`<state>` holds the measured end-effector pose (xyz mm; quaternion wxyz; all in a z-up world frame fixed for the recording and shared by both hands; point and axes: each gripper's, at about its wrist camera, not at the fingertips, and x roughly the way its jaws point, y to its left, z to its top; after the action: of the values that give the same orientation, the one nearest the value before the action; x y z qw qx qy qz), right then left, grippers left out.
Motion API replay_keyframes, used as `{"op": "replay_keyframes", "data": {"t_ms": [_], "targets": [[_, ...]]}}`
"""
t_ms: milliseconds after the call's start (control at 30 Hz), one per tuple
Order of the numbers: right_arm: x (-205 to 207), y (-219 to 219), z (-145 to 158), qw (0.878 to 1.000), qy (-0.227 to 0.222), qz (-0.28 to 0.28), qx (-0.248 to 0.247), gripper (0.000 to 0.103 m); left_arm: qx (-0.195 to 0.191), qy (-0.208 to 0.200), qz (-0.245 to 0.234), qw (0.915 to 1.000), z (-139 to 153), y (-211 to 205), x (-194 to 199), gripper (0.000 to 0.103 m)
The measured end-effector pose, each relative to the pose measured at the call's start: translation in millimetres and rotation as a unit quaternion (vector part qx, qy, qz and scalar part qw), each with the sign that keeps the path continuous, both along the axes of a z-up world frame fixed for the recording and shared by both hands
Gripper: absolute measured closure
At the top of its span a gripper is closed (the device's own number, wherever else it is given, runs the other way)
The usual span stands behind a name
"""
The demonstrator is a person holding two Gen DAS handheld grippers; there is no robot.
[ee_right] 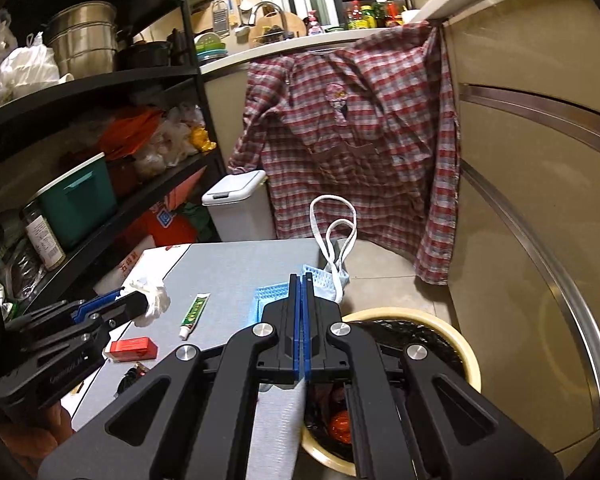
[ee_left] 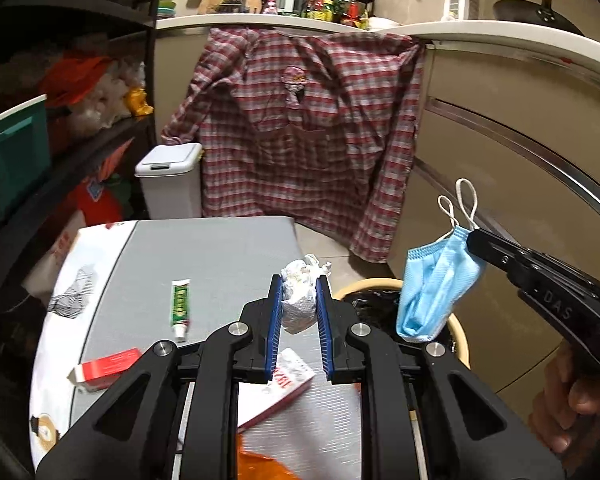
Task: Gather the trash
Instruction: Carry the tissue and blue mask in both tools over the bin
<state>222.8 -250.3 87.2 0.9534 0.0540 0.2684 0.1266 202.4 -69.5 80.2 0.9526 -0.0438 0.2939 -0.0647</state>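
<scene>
My left gripper (ee_left: 299,292) is shut on a crumpled white tissue wad (ee_left: 299,294), held above the grey table (ee_left: 220,256); in the right wrist view the same gripper (ee_right: 140,300) shows at the left with the tissue (ee_right: 154,300). My right gripper (ee_right: 302,280) is shut on a blue face mask (ee_right: 268,292), its white ear loops (ee_right: 334,232) sticking up. In the left wrist view the mask (ee_left: 432,284) hangs from the right gripper (ee_left: 474,240) over a yellow-rimmed bin with a black liner (ee_left: 364,290). That bin (ee_right: 468,356) lies below the right gripper, beside the table.
On the table lie a green toothpaste tube (ee_left: 181,308), a red and white box (ee_left: 108,368), another red and white pack (ee_left: 288,384) and an orange wrapper (ee_left: 260,464). A white lidded bin (ee_left: 170,180), a plaid shirt (ee_left: 308,128) on the counter, black shelves (ee_right: 100,80) at left.
</scene>
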Motion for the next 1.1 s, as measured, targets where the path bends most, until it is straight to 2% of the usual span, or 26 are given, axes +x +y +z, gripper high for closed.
{"op": "replay_keyframes", "data": {"t_ms": [500, 833, 1100], "targets": [[21.1, -53.6, -7.8, 0.999, 0.015, -0.039, 0.003, 0.102, 0.005, 0.016, -0.030, 0.9994, -15.3, -54.7, 28.5, 0.086], [38.8, -63.9, -18.8, 0.998, 0.032, -0.047, 0.003, 0.102, 0.001, 0.036, -0.052, 0.9980, -33.8, -84.2, 49.8, 0.086], [46.9, -64.8, -24.7, 0.998, 0.039, -0.049, -0.001, 0.102, 0.002, 0.046, -0.059, 0.9972, -45.0, -92.3, 58.5, 0.086]]}}
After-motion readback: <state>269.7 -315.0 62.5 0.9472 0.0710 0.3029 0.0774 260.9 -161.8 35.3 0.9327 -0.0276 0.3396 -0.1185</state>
